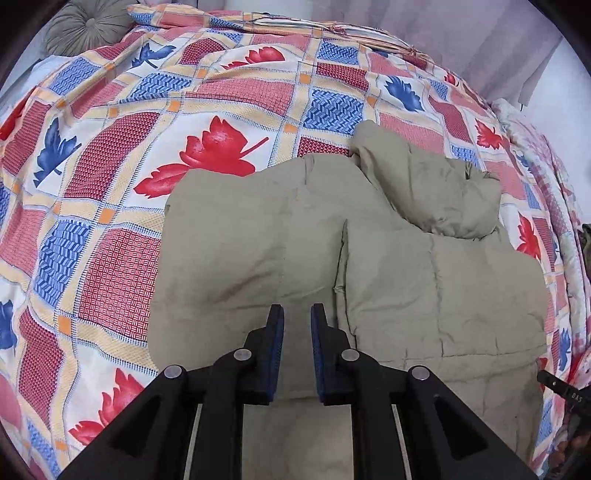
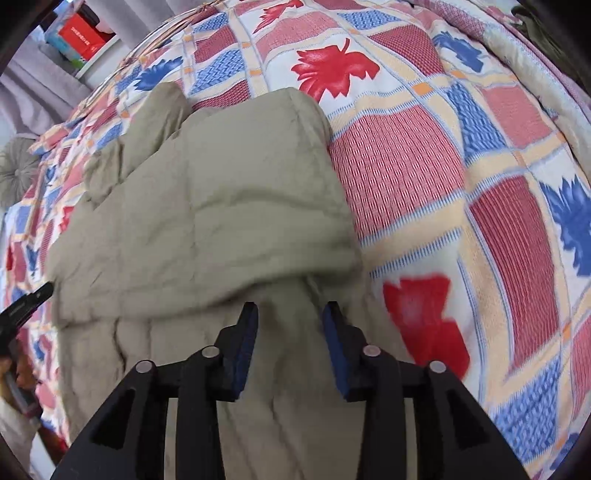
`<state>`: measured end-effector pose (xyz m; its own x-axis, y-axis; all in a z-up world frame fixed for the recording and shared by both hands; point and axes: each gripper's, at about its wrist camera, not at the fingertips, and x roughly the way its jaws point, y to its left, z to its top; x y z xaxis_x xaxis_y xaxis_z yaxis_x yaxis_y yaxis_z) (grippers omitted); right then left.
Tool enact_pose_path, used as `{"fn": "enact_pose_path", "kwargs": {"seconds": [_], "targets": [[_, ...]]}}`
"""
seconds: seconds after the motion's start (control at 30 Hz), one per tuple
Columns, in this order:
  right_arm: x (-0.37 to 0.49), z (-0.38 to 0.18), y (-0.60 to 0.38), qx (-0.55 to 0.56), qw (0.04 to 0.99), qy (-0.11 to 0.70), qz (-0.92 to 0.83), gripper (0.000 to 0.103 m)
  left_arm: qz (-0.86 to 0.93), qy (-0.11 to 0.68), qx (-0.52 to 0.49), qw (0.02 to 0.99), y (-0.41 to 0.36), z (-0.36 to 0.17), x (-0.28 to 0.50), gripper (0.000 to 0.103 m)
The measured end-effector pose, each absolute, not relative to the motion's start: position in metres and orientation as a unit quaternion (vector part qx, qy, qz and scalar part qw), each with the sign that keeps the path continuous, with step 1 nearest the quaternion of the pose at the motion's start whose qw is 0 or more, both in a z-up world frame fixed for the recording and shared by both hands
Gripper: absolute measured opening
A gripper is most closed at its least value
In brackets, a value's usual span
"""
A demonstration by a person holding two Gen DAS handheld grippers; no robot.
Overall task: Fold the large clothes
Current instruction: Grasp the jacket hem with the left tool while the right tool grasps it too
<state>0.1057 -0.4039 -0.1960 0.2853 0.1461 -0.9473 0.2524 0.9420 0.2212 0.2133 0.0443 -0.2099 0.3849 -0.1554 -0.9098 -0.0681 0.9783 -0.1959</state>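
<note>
A large beige padded jacket (image 1: pixel 332 258) lies on the bed with its sleeves folded in over the body and its hood (image 1: pixel 436 184) bunched at the far end. It also shows in the right wrist view (image 2: pixel 207 221). My left gripper (image 1: pixel 297 314) hovers over the jacket's near part, jaws a little apart, holding nothing. My right gripper (image 2: pixel 290 310) is open over the jacket's near right part, below a folded sleeve (image 2: pixel 266 155). The other gripper's tip shows at the right edge (image 1: pixel 554 384) and at the left edge (image 2: pixel 26 306).
The bed carries a patchwork cover (image 1: pixel 110 166) with red and blue leaves, also in the right wrist view (image 2: pixel 461 184). A grey round cushion (image 1: pixel 88 26) lies at the far left corner. A red box (image 2: pixel 81 37) stands on a white shelf beyond the bed.
</note>
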Motion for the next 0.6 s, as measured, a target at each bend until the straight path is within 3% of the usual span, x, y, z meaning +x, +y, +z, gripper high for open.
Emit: {"fn": "enact_pose_path", "kwargs": {"seconds": [0.1,0.13,0.2,0.4,0.57,0.6], "targets": [[0.091,-0.174,-0.411,0.177,0.798,0.575,-0.024,0.039,-0.042,0.547,-0.101,0.830,0.036,-0.199,0.215,0.016],[0.092,-0.167,-0.415,0.176,0.808,0.562,-0.029,0.024,-0.050,0.545,-0.103,0.831,0.030,-0.197,0.216,0.016],[0.103,-0.154,-0.424,0.176,0.825,0.536,-0.047,0.014,-0.057,0.540,-0.107,0.833,0.017,-0.193,0.219,0.016],[0.158,-0.157,-0.437,0.230,0.830,0.507,-0.037,0.014,-0.056,0.547,-0.099,0.829,-0.024,-0.220,0.234,0.016],[0.179,-0.215,-0.422,0.183,0.804,0.563,-0.047,0.014,-0.047,0.559,-0.084,0.824,-0.030,-0.264,0.239,0.016],[0.177,-0.224,-0.424,0.189,0.802,0.564,-0.051,0.010,-0.050,0.557,-0.083,0.825,-0.032,-0.267,0.240,0.016]]}}
